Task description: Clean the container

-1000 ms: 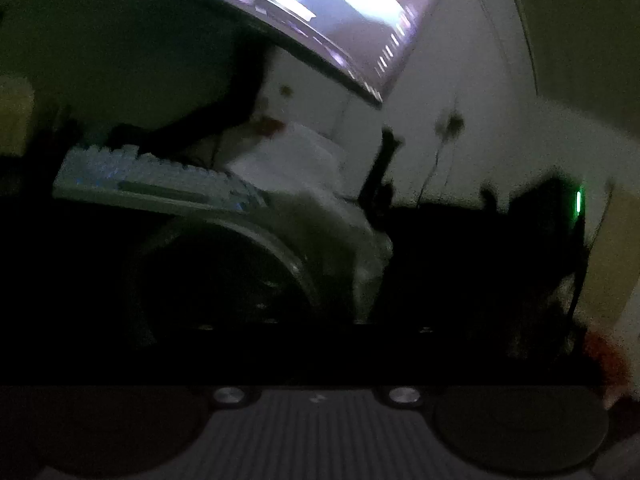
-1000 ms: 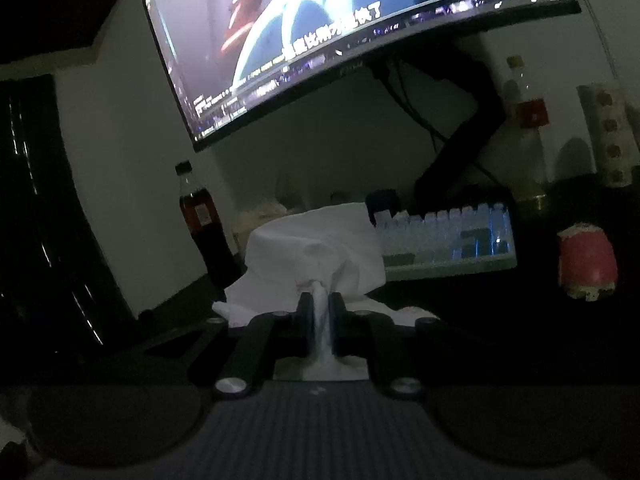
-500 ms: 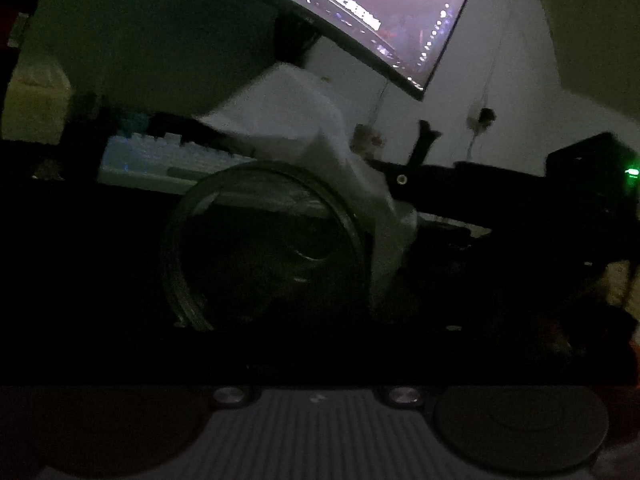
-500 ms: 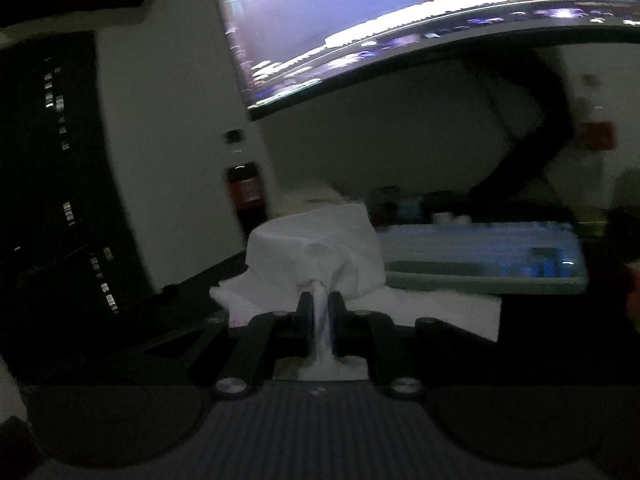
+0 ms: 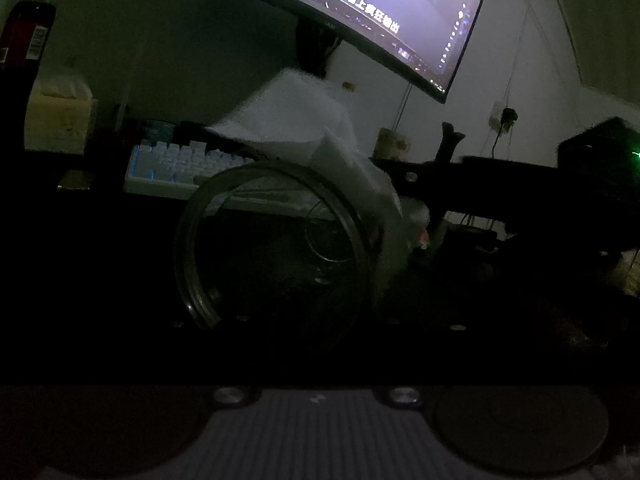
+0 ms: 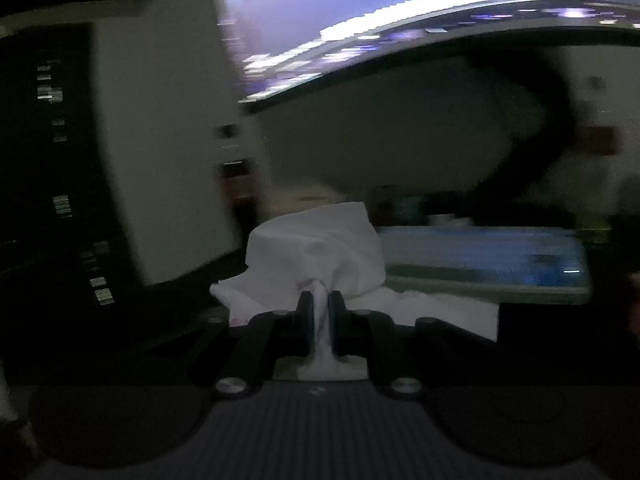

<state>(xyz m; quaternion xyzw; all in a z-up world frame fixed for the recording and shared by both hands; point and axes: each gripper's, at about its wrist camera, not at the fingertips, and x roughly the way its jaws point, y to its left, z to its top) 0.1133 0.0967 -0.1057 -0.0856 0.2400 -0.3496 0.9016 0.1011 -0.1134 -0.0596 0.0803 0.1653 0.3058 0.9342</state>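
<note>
Keep crumpled white paper tissue [image 6: 316, 248] pinched in fully closed right hand-held gripper [image 6: 321, 312], ready for wiping round clear glass container [image 5: 182, 248] fronting left hand-held gripper [image 5: 316, 320], jaws just widened, container seemingly between, grip indiscernible in darkness.

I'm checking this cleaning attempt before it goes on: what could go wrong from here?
1. The clear round glass container fills the left wrist view, but the left gripper's fingers are lost in the dark and its jaws have just been opening; the glass may slip.
2. The right gripper pinches only a thin fold of the white paper tissue; it could tear or pull out.
3. The white backlit keyboard lies close behind.
</note>
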